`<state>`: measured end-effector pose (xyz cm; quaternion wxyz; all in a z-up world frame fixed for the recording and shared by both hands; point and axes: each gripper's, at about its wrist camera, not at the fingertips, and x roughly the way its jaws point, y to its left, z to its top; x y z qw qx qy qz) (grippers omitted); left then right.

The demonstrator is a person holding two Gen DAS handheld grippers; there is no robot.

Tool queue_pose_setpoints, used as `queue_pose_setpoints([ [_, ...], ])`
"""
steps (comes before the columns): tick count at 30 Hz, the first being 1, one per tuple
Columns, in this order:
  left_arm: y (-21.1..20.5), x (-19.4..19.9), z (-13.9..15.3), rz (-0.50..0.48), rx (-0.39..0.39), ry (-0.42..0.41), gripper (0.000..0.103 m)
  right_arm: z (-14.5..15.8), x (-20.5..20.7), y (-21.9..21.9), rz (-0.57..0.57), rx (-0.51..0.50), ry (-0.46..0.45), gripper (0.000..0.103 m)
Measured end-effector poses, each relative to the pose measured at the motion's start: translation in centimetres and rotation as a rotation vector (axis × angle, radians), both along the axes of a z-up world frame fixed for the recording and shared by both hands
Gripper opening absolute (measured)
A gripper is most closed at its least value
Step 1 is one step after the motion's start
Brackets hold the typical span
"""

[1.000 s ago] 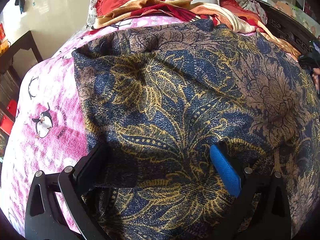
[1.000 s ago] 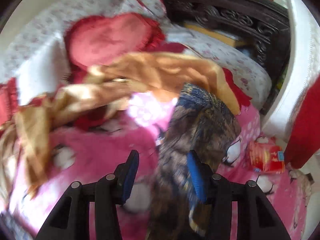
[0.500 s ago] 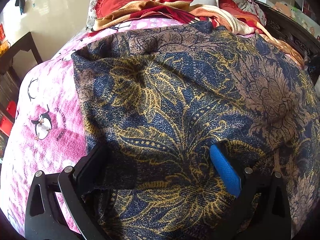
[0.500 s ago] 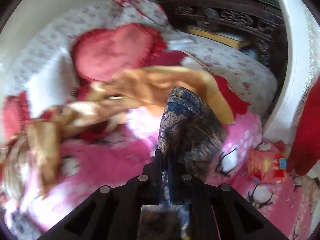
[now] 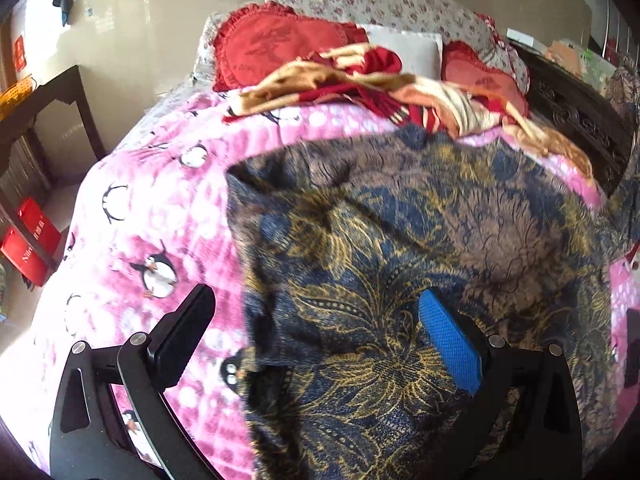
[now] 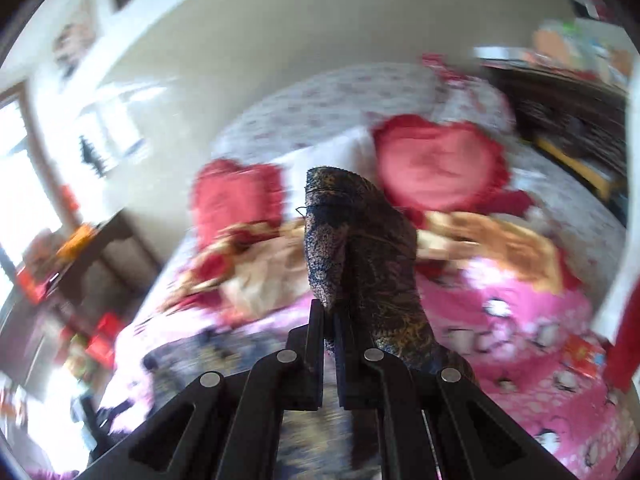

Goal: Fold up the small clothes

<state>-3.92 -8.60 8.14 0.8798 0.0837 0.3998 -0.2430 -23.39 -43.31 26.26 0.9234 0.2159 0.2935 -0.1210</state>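
A dark blue cloth with gold and brown flower print lies spread on the pink penguin blanket. My left gripper hovers over its near left edge, open wide; the cloth lies under the blue pad, and the black finger is over the blanket. In the right wrist view, my right gripper is shut on a corner of the same cloth, which stands up bunched above the fingertips, lifted off the bed. The cloth's right side rises toward the frame edge in the left wrist view.
Red cushions, a floral pillow and a rumpled red-and-tan blanket crowd the bed's far end. A dark carved bed frame runs along the right. A dark side table and red boxes stand left of the bed.
My right gripper shut on the cloth's corner and swung up and away with it. The left gripper rose; the cloth's left edge slid right, baring more pink blanket.
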Motion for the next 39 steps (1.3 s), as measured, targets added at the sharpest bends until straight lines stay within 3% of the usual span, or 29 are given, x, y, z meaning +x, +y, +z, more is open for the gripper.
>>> queue_pose_setpoints([
  [5,2.8,0.4,1.9,0.051,-0.043,-0.014,0.103,1.3,2.8,7.6,0.212,0.01,-0.031,0.004],
  [9,5.5,0.8,3.0,0.092,-0.069,-0.023,0.103,0.2,6.3,14.1,0.429,0.056,-0.015,0.004],
  [13,7.4,1.6,2.8,0.129,-0.091,-0.008,0.103,-4.0,9.7,20.0,0.591,0.09,0.067,0.004],
  [16,8.1,2.1,2.1,0.143,-0.088,0.023,0.103,-8.9,12.2,23.0,0.665,0.138,0.154,0.004],
  [19,7.9,2.2,1.6,0.133,-0.083,0.042,0.103,-14.0,13.9,25.3,0.63,0.007,0.278,0.006],
  [21,7.5,2.0,1.5,0.11,-0.078,0.04,0.103,-16.6,14.3,25.2,0.633,0.033,0.358,0.024],
  [22,7.2,1.9,1.4,0.095,-0.076,0.036,0.103,-17.1,13.7,24.8,0.624,0.057,0.363,0.028],
  [25,5.3,1.8,0.6,0.032,-0.055,0.056,0.103,-15.9,10.9,23.0,0.59,0.1,0.301,0.037],
  [27,3.3,2.0,-0.5,-0.018,-0.028,0.088,0.103,-14.5,8.6,21.7,0.526,0.104,0.259,0.052],
  [31,-0.6,2.4,-2.9,-0.07,0.017,0.129,0.102,-13.3,4.0,17.7,0.374,0.151,0.222,0.053],
  [33,-2.3,2.5,-3.9,-0.1,0.038,0.139,0.095,-13.0,1.3,15.9,0.294,0.165,0.212,0.053],
  [34,-3.1,2.5,-4.3,-0.122,0.055,0.148,0.083,-13.0,0.0,14.9,0.261,0.174,0.207,0.053],
  [35,-3.8,2.3,-4.7,-0.149,0.063,0.163,0.059,-13.2,-1.5,13.7,0.218,0.185,0.202,0.053],
  [37,-4.6,1.9,-4.7,-0.191,0.056,0.189,0.027,-13.5,-3.6,11.7,0.155,0.197,0.205,0.053],
  [39,-4.7,1.3,-3.6,-0.205,0.049,0.168,0.014,-14.1,-5.2,9.9,0.08,0.204,0.216,0.053],
])
